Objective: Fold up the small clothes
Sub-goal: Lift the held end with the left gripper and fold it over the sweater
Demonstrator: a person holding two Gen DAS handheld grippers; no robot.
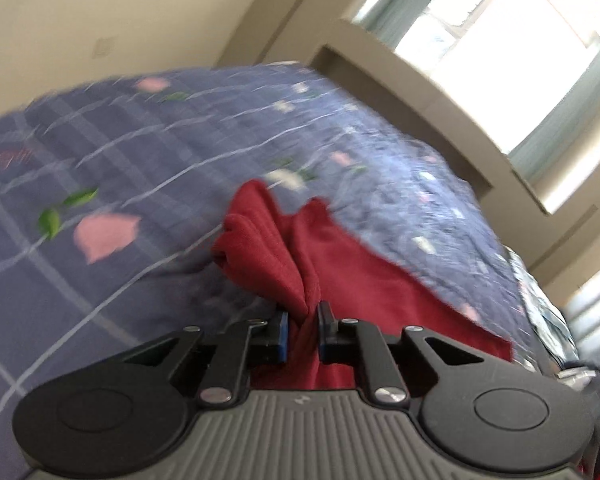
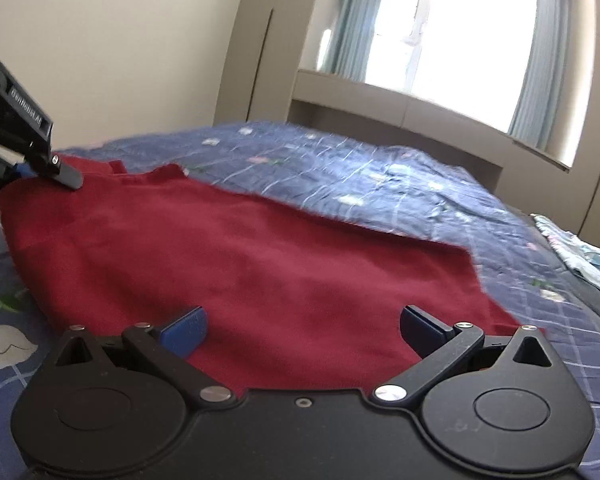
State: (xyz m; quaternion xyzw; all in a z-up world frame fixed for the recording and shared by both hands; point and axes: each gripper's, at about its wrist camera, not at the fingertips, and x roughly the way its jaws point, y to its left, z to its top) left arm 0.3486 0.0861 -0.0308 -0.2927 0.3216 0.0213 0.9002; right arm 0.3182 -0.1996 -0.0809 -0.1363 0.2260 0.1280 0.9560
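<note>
On the bed (image 2: 380, 184), the red garment (image 2: 260, 260) is spread flat, its long axis running left to right. One bunched end is clamped by the left gripper (image 1: 303, 334). The near edge lies between the wide-apart jaws of the right gripper (image 2: 303, 330), not yet pinched.

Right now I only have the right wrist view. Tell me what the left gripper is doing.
Observer: The left gripper is shut on a bunched edge of the red garment.
Operator: Tell me what lies past it.
Observer: A folded-over flap of the garment sticks up beyond its fingers.
Operator: Report what's left of that.
Observer: Bedspread with a pink flower print and green leaves.
</note>
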